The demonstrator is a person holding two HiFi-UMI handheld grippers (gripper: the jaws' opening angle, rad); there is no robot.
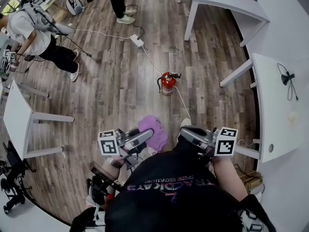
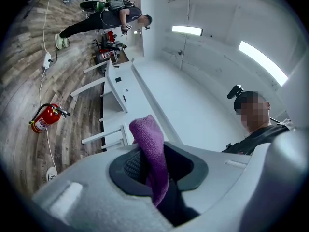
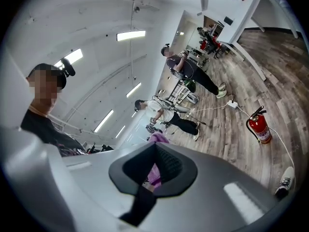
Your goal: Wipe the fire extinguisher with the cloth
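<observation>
A red fire extinguisher (image 1: pixel 167 83) stands upright on the wooden floor, well ahead of both grippers. It also shows in the left gripper view as the extinguisher (image 2: pixel 44 119) and in the right gripper view as the extinguisher (image 3: pixel 259 127). My left gripper (image 1: pixel 146 137) is shut on a purple cloth (image 1: pixel 154 129), which sticks up between its jaws as the cloth (image 2: pixel 148 141). Beside it, my right gripper (image 1: pixel 187 134) is shut with nothing in it. Through its jaws I glimpse the purple cloth (image 3: pixel 158 138) beyond.
A white cable runs across the floor from a power strip (image 1: pixel 137 41) past the extinguisher. White tables stand at the right (image 1: pixel 282 124), far right (image 1: pixel 227 1) and left (image 1: pixel 17 122). A person (image 1: pixel 41 35) stands at the upper left, another person's legs (image 1: pixel 118 4) at the top.
</observation>
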